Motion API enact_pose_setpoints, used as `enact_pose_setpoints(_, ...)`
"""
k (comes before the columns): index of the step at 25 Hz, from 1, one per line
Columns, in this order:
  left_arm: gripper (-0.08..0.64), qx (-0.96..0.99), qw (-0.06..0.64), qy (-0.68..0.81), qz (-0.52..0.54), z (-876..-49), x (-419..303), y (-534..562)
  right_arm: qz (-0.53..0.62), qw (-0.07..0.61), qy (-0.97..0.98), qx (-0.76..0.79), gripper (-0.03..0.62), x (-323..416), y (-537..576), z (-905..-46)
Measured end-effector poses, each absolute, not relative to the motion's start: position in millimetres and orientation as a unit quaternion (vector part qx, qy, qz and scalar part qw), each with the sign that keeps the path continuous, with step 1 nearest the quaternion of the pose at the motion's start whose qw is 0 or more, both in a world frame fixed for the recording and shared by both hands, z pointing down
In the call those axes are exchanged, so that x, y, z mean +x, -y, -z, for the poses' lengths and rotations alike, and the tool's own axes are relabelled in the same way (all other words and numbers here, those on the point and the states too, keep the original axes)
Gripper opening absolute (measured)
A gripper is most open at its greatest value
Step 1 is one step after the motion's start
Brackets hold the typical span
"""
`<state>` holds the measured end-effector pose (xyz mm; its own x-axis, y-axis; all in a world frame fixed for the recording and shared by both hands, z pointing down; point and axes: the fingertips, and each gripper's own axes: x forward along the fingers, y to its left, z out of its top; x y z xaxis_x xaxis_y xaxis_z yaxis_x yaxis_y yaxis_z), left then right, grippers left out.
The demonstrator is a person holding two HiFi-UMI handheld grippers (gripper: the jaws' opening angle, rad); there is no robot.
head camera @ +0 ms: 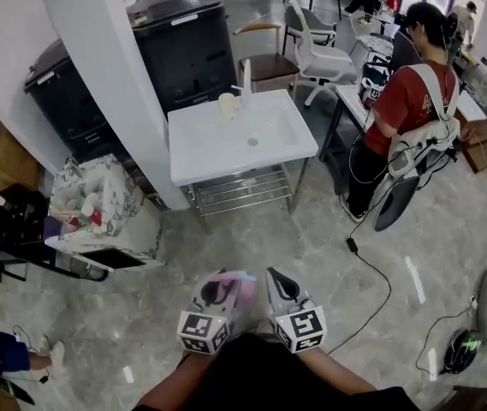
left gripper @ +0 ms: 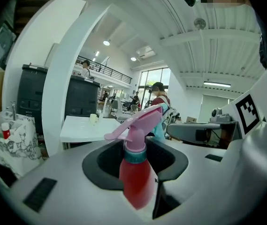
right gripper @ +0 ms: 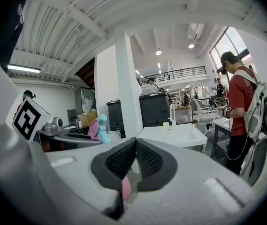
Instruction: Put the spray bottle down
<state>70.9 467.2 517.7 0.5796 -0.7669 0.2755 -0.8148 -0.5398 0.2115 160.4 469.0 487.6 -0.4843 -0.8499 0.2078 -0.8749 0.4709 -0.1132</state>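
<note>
My left gripper (left gripper: 135, 149) jaws clamp the spray bottle (left gripper: 135, 186) upright, presumably bound for the tabletop (head camera: 217, 152); right gripper (right gripper: 135, 146) jaws together, idle.

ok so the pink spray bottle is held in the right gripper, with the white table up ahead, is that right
Not quite: the left gripper holds the pink spray bottle, as the left gripper view shows; the right gripper is shut, without it. The white table is indeed up ahead.
</note>
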Motion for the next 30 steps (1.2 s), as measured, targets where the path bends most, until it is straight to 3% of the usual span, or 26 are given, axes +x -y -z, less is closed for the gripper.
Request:
enact_pose_setpoints(17,0.158,0.886,0.179,0.419,-0.088,-549,93,-378,-0.13,0.093,0.825,0.543,-0.002,192,-391,-522)
enact_pose_setpoints(30,0.158,0.886,0.191,0.417,-0.069,-535,20,-194,-0.136,0.091,0.825,0.541,-0.002,119,-208,-508)
